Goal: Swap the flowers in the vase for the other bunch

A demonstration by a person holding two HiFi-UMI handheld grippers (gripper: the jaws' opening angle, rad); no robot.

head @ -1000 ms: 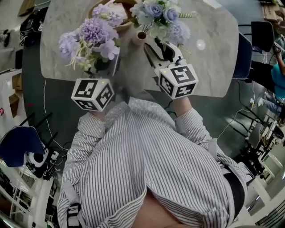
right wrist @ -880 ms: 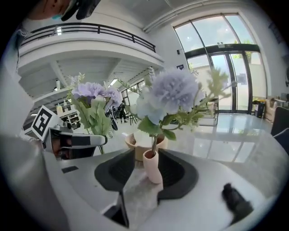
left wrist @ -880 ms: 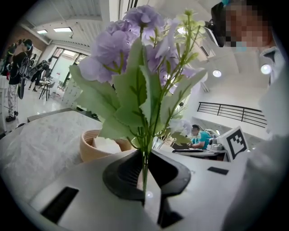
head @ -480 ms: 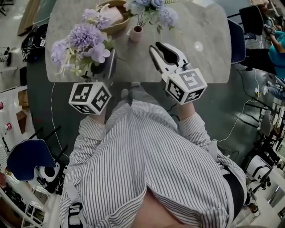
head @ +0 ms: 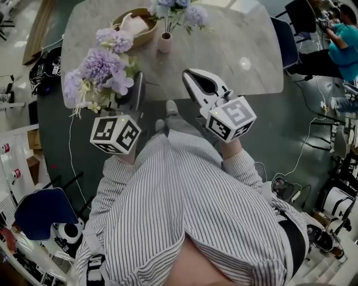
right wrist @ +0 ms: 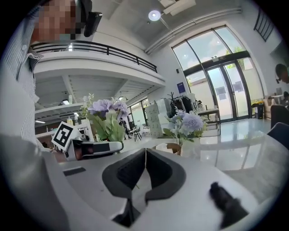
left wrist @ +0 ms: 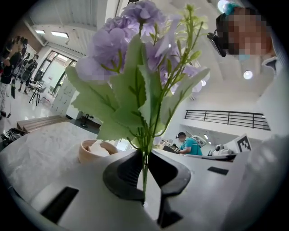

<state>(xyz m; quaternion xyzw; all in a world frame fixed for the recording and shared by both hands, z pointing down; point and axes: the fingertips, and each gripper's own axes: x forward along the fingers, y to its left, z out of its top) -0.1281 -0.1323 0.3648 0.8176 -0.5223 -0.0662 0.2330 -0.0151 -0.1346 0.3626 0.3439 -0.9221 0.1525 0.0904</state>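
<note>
Lilac bunch (head: 100,72), stems pinched in left gripper (left wrist: 144,158): lay down clear of vase (head: 164,43); right gripper (right wrist: 145,153) just closed, empty.

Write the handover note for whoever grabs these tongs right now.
Left tongs: shut on the stems of the purple bunch, held up by the near edge of the table.
Right tongs: empty; the jaws have just been closing and are now shut.
Vase: upright at the far side, holding the pale blue bunch, beside a wooden bowl.
Done: one bunch in the vase, the other out, so the swap looks made.
Left: probably lay the purple bunch down.
</note>
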